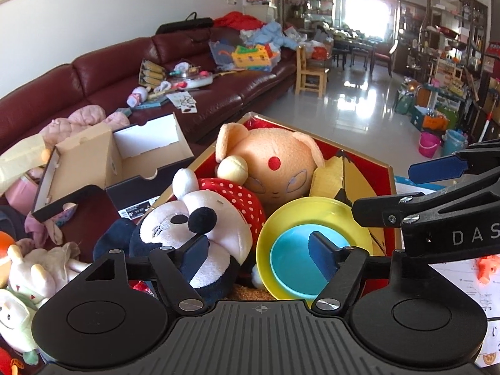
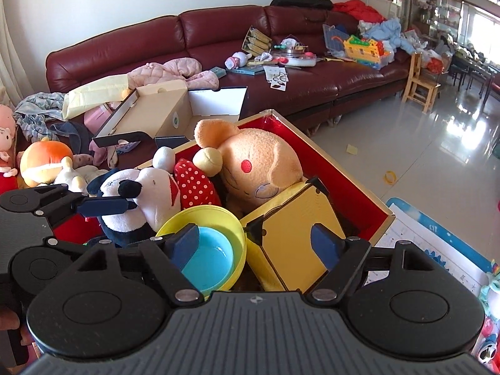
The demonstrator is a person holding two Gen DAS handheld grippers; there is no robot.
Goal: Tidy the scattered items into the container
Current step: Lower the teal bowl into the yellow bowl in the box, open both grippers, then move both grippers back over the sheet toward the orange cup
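A red-lined cardboard box [image 1: 379,168] [image 2: 353,187] holds a Minnie Mouse plush [image 1: 187,222] [image 2: 140,193], an orange plush head [image 1: 275,162] [image 2: 256,165], a yellow wooden case [image 2: 297,237] and a yellow bowl [image 1: 312,209] [image 2: 215,215] with a blue bowl [image 1: 300,259] [image 2: 209,259] inside it. My left gripper [image 1: 262,256] is open, its jaws straddling the Minnie plush and the bowls. My right gripper [image 2: 256,247] is open above the bowls and the yellow case. Each gripper shows in the other's view.
An open shoebox [image 1: 103,162] [image 2: 162,112] lies behind the red box. More plush toys [image 1: 28,278] [image 2: 47,162] lie at the left. A dark red sofa [image 2: 218,31] strewn with toys runs along the wall. Paper sheets [image 2: 415,234] lie at the right.
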